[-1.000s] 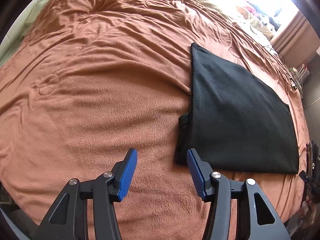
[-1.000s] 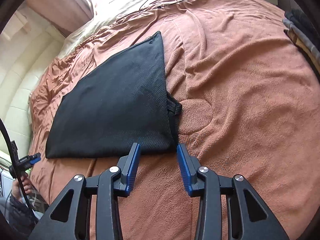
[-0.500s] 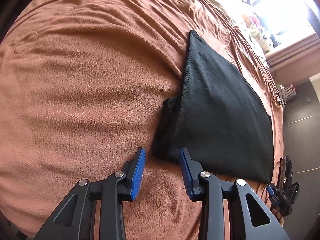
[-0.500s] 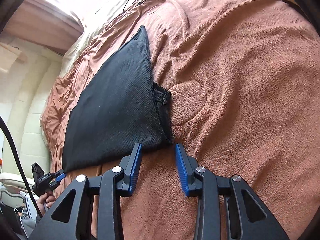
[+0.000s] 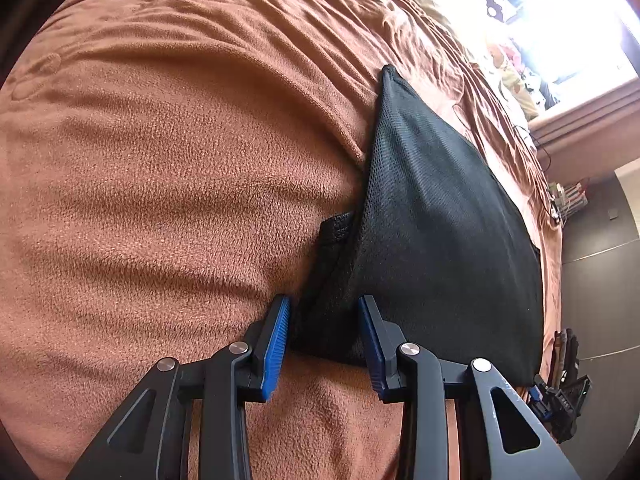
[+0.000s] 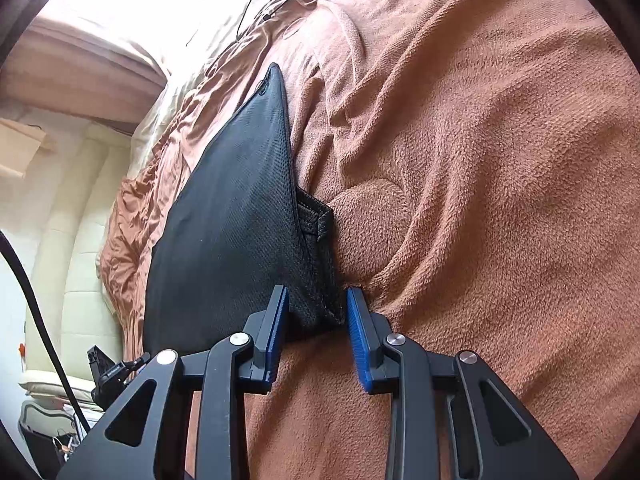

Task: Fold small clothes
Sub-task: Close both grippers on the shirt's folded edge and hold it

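A black mesh garment (image 5: 440, 232) lies folded flat on the brown fleece blanket (image 5: 160, 160). A waistband corner pokes out from under its edge (image 5: 338, 228). My left gripper (image 5: 324, 320) is open, its blue pads either side of the garment's near left corner, low on the blanket. In the right wrist view the same garment (image 6: 232, 232) shows, and my right gripper (image 6: 316, 310) is open around its near right corner. Neither gripper has closed on the fabric.
The blanket (image 6: 500, 180) is wrinkled and covers a bed. A beige sheet and thin black cables (image 6: 256, 4) lie at the far end near a bright window. A black device (image 6: 108, 376) stands off the bed at lower left.
Both grippers have moved forward and down to the garment's near corners, one at each. Their jaws have narrowed but remain open around the cloth.
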{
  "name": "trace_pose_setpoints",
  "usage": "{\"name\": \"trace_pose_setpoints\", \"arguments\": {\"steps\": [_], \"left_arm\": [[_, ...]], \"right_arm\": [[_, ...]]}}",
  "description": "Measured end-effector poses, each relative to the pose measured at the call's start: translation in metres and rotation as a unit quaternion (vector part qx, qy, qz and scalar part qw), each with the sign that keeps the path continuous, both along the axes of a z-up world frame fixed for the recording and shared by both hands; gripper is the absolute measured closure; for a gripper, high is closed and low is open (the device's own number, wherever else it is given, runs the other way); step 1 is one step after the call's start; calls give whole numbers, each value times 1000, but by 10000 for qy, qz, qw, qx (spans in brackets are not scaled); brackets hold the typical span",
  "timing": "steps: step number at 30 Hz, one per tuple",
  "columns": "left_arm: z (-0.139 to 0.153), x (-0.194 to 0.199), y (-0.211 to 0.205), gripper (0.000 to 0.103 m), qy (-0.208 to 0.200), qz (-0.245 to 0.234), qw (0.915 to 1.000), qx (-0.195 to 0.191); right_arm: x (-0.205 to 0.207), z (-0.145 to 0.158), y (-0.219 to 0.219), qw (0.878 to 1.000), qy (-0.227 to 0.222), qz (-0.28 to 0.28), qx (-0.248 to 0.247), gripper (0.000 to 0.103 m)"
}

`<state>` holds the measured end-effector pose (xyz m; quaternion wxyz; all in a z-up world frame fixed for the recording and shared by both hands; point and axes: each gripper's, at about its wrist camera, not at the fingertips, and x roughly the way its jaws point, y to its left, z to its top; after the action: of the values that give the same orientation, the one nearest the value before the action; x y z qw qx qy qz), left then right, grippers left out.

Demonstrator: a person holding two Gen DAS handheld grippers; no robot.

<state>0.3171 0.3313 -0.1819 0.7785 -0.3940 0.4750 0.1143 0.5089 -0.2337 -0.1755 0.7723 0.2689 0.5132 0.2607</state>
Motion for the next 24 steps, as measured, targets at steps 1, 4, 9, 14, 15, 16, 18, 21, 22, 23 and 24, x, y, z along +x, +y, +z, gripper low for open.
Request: {"name": "trace_pose_setpoints", "arguments": {"steps": [1, 4, 9, 14, 15, 16, 18, 21, 22, 23, 24], "left_arm": [[0, 1, 1, 66, -22, 15, 10000, -48], [2, -2, 0, 66, -85, 59, 9998, -185], [0, -10, 3, 73, -186, 158, 9989, -403], [-1, -16, 5, 73, -236, 328, 9976, -559], [0, -17, 3, 73, -243, 314, 9977, -553], [0, -16, 2, 73, -259, 305, 9974, -600], [-1, -15, -1, 73, -311, 274, 9966, -707], [0, -16, -2, 80, -267, 312, 9975, -579], [-1, -17, 1, 85, -253, 369, 9974, -571], [-2, -18, 3, 87, -272, 449, 9968, -609], [-3, -18, 5, 88, -285, 500, 9964, -630]], "right_arm": [[0, 1, -1, 10000, 16, 2, 32, 76], [-3, 5, -2, 9999, -6, 51, 145, 76], [-2, 2, -1, 9993, -46, 90, 359, 76], [4, -8, 5, 9992, -1, 68, 400, 76], [5, -8, 8, 9992, -19, 57, 391, 76], [5, -8, 9, 9992, -23, 43, 394, 76], [5, -8, 10, 9992, -6, 4, 398, 82], [5, -8, 12, 9994, 12, -32, 335, 90], [5, -7, 15, 9996, 18, -48, 287, 95], [5, -6, 15, 9997, 22, -62, 244, 98], [4, -4, 15, 9997, 18, -74, 212, 98]]}}
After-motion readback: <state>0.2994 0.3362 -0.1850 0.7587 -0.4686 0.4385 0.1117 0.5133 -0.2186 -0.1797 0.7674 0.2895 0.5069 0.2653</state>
